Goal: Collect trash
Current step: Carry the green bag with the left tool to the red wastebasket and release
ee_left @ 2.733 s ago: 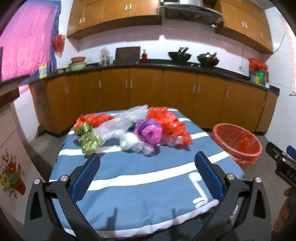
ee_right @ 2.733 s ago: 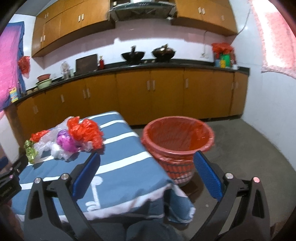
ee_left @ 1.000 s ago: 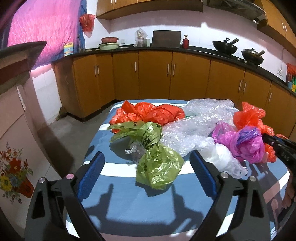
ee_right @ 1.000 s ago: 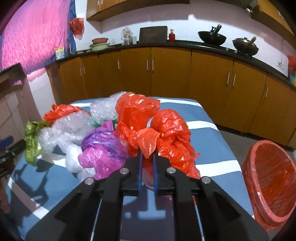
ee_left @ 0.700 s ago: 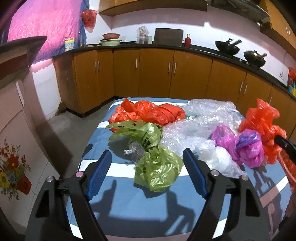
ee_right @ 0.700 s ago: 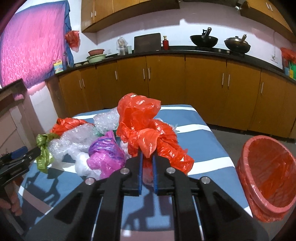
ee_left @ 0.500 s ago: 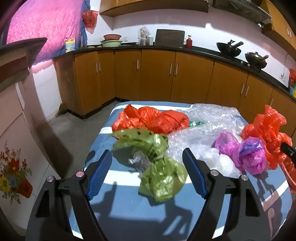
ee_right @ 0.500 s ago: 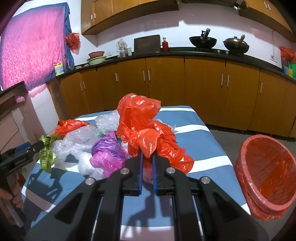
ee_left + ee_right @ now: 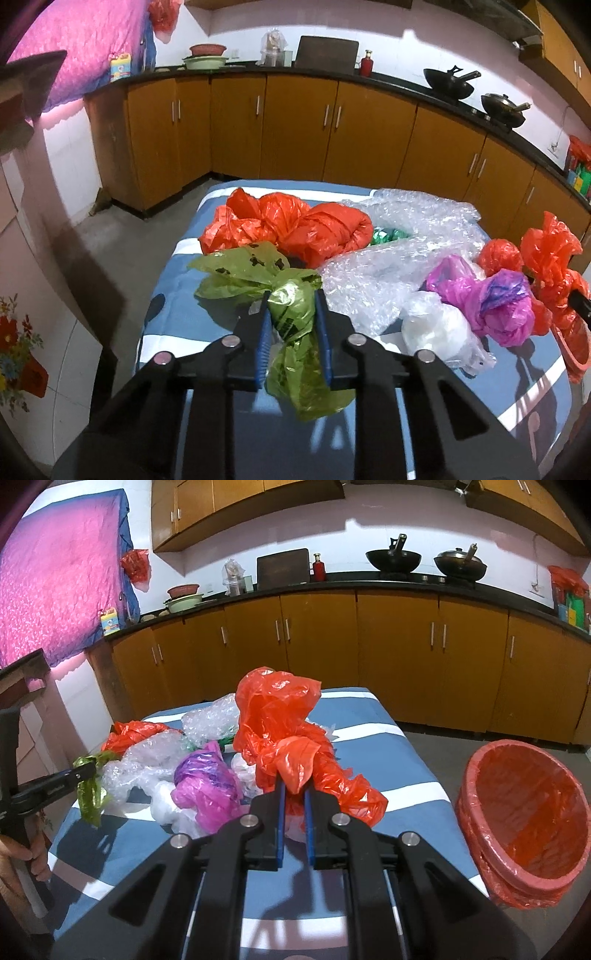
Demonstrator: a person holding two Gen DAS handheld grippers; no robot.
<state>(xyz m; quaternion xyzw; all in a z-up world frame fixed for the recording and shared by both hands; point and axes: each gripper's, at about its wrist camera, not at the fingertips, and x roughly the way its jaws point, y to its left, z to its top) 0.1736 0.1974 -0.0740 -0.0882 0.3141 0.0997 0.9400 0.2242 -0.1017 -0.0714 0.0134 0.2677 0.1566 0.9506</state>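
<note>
The left claw (image 9: 291, 310) is squeezed tight on a crinkly green plastic bag (image 9: 295, 332), and the bag looks lifted a little off the blue table cloth with white stripes (image 9: 166, 314). The right claw (image 9: 294, 794) is squeezed tight on a big crumpled red plastic bag (image 9: 280, 731) and holds it up above the cloth. So two pieces of trash are picked up, but I think none has gone in the bin yet, because the round red bin with a red liner (image 9: 524, 812) on the floor to the right of the table looks like it has no trash in it. Just past the claws more trash lies on the cloth: a pink and purple plastic bag (image 9: 207, 779), a soft white plastic bag (image 9: 436, 328) beside it, and a big heap of clear bubble wrap (image 9: 391, 258). Farther back sits another bunched red plastic bag (image 9: 288, 225), touching the bubble wrap, with a small shiny green scrap (image 9: 384, 234) next to it. Most of the job is left to do, and the two held bags need to go over to the bin first
</note>
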